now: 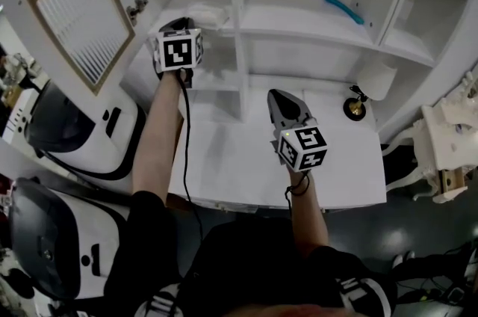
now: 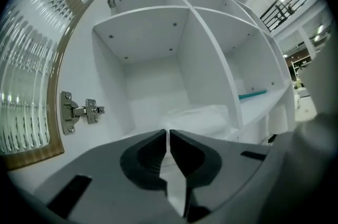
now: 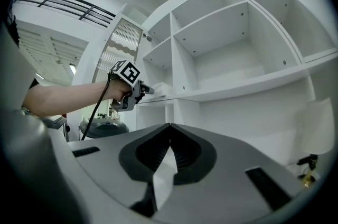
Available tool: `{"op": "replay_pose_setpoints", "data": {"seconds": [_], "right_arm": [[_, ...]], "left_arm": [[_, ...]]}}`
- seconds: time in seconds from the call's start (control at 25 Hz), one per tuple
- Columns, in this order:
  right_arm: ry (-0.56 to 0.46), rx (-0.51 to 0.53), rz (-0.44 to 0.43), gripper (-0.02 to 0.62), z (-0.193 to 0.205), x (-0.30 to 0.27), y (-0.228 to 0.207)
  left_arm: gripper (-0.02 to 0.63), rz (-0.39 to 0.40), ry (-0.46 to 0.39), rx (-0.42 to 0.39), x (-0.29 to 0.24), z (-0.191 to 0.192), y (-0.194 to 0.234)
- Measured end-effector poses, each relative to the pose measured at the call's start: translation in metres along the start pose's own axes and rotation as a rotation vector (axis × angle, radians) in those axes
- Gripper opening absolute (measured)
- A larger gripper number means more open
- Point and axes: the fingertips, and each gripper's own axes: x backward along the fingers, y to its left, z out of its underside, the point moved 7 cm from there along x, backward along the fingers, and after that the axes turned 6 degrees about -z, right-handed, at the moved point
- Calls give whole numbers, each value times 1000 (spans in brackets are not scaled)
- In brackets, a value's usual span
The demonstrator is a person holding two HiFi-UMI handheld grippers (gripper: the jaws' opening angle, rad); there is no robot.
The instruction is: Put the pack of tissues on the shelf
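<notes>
The white pack of tissues (image 1: 211,15) lies on the shelf (image 1: 299,28) in the left compartment. In the left gripper view the pack of tissues (image 2: 198,120) sits just past the jaw tips. My left gripper (image 1: 188,24) is at that compartment's mouth, jaws shut with only a thin slit between them; I see nothing clamped. My right gripper (image 1: 278,96) hovers over the white desk (image 1: 224,158), also shut and holding nothing. The right gripper view shows the left gripper (image 3: 149,90) at the shelf edge beside the pack of tissues (image 3: 162,89).
A teal object (image 1: 343,9) lies on the shelf one compartment to the right. A white lamp (image 1: 376,78) with a brass base (image 1: 354,108) stands at the desk's back right. The open ribbed-glass cabinet door (image 1: 71,9) and its hinge (image 2: 79,111) are to the left.
</notes>
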Motion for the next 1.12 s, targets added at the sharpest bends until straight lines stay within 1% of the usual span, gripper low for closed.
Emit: {"op": "replay_pose_setpoints", "data": {"seconds": [0.04,0.2,0.24,0.36,0.48,0.76,0.88,0.96,1.04,1.12], "right_arm": [[2,-1,0,20,1,0,1],[12,-6,-5,20,6,-1,6],[13,-7,-8,20,6,-2,8],[17,-9,-18,20,8,-5,14],[20,-9,-25,20,10,-9,20],[32,-21,-24,20,15,-10,31],[30,-21,-20,20,15,-10,35],[32,-22,-16,20,17,-10,39],[37,-27,-11,20,18,-8,42],[41,-33,-3,20,19,-6,45]], "left_arm": [[16,3,2,-3,1,1,1],[109,20,6,-7,10,8,3],[110,23,4,4,13,11,4],[110,36,-17,48,25,20,5],[110,67,-55,96,41,28,6],[105,113,-125,167,80,42,-3],[78,131,-167,189,98,45,-10],[55,141,-180,199,111,49,-16],[32,163,-188,224,123,55,-24],[26,192,-203,248,134,61,-30]]}}
